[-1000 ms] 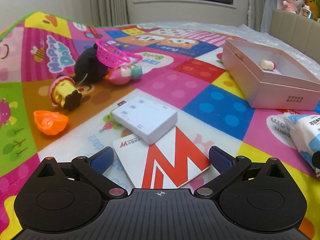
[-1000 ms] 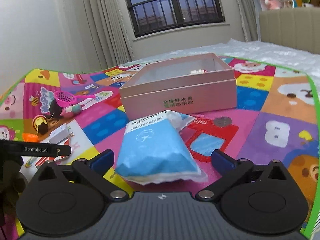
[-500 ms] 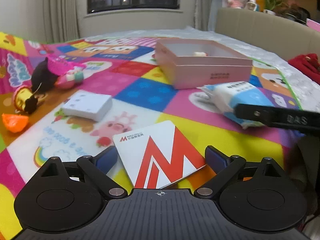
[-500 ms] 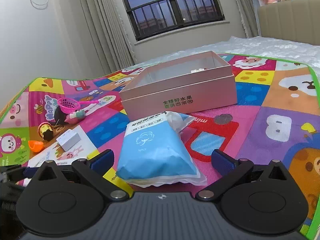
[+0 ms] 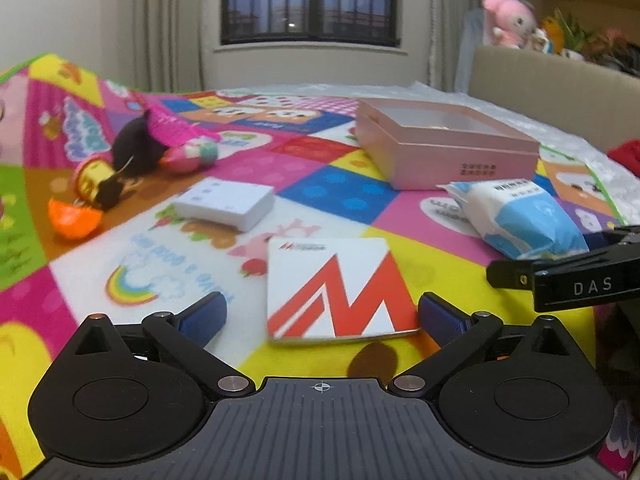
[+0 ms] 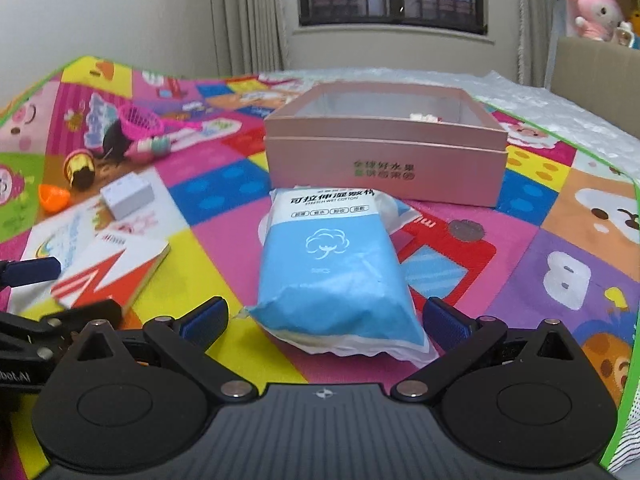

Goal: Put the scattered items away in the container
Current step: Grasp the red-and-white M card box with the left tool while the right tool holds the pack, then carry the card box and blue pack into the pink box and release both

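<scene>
The red-and-white notebook lies flat on the play mat straight ahead of the left gripper, its near edge between the two blue pads, the right pad close beside its corner and the left pad well clear of it. Those jaws are opening to their widest, and nothing is pinched yet. The book's spine runs away from the gripper, roughly along the line it points, so a closing pinch would meet it across its narrower width. The right gripper faces the blue wet-cotton pack the same way: the pack's long axis points away toward the pink box, its near end sits between jaws spread wide, and neither pad presses it. The box (the container, judging by the small toy already inside) stands just beyond the pack, so the right hand looks nearer to it. Both grippers tilt downward toward the mat, side by side, each hovering low over its own item.
</scene>
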### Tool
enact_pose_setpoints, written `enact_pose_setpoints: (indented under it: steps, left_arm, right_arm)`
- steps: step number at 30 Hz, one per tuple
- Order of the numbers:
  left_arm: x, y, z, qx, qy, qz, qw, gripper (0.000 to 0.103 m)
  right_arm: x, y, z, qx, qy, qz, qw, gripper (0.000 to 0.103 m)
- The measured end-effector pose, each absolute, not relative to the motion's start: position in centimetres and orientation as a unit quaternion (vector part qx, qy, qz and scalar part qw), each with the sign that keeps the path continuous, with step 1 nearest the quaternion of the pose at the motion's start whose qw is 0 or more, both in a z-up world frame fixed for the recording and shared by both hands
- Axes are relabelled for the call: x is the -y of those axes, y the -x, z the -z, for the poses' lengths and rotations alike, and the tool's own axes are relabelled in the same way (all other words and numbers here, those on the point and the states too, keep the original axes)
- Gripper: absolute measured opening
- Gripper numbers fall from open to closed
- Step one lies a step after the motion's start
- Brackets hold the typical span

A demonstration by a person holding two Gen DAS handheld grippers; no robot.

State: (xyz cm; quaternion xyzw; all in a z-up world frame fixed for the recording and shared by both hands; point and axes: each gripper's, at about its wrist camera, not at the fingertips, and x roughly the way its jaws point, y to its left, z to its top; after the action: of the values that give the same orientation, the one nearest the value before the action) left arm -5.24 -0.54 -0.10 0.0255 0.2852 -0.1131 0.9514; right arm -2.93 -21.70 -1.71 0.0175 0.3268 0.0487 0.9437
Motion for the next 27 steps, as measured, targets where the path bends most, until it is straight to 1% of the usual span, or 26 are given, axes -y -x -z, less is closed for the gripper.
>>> enact_pose_setpoints:
  steps: [6,10,13,17,19,20,21,23,27]
  left_arm:
    - [0.6,5.8,0.5,-0.266,-0.033,0.106,0.958,0.103]
    - [0.5,6.0,0.7,-0.261,-0.029,0.106,0.959,0.103]
    - [0.4,6.0,0.7,-0.262,-0.026,0.108,0.959,0.103]
    - [0.3,6.1,0.8,-0.262,-0.025,0.108,0.959,0.103]
    - [0.4,6.1,0.7,-0.263,-0.025,0.108,0.958,0.103]
    - [0.4,6.1,0.7,-0.263,-0.027,0.108,0.958,0.103]
    - [0.4,6.1,0.7,-0.263,-0.027,0.108,0.958,0.103]
    - [0.4,6.1,0.7,-0.264,-0.027,0.108,0.958,0.103]
    - [0.7,6.0,0.7,-0.267,-0.035,0.104,0.957,0.103]
  right_arm:
    - [21.8,4.4,0.3,-0.335,0.008,-0.082,0.938,0.103]
    - [22.0,6.6,-2.1,-0.276,0.0,-0.073,0.958,0.103]
    - [21.5,5.4,-3.2,-0.26,0.004,-0.054,0.964,0.103]
    - [21.2,1.9,-2.2,-0.277,-0.017,-0.035,0.96,0.102]
    - [21.2,0.7,-1.2,-0.295,-0.027,-0.025,0.955,0.085]
    - [21.3,0.6,-0.8,-0.31,-0.029,-0.031,0.95,0.065]
    - [21.4,0.7,-0.5,-0.321,-0.032,-0.037,0.946,0.06]
    - [21.7,2.0,-0.4,-0.311,-0.04,-0.04,0.949,0.058]
    - [22.4,4.9,-0.6,-0.306,-0.047,-0.036,0.95,0.058]
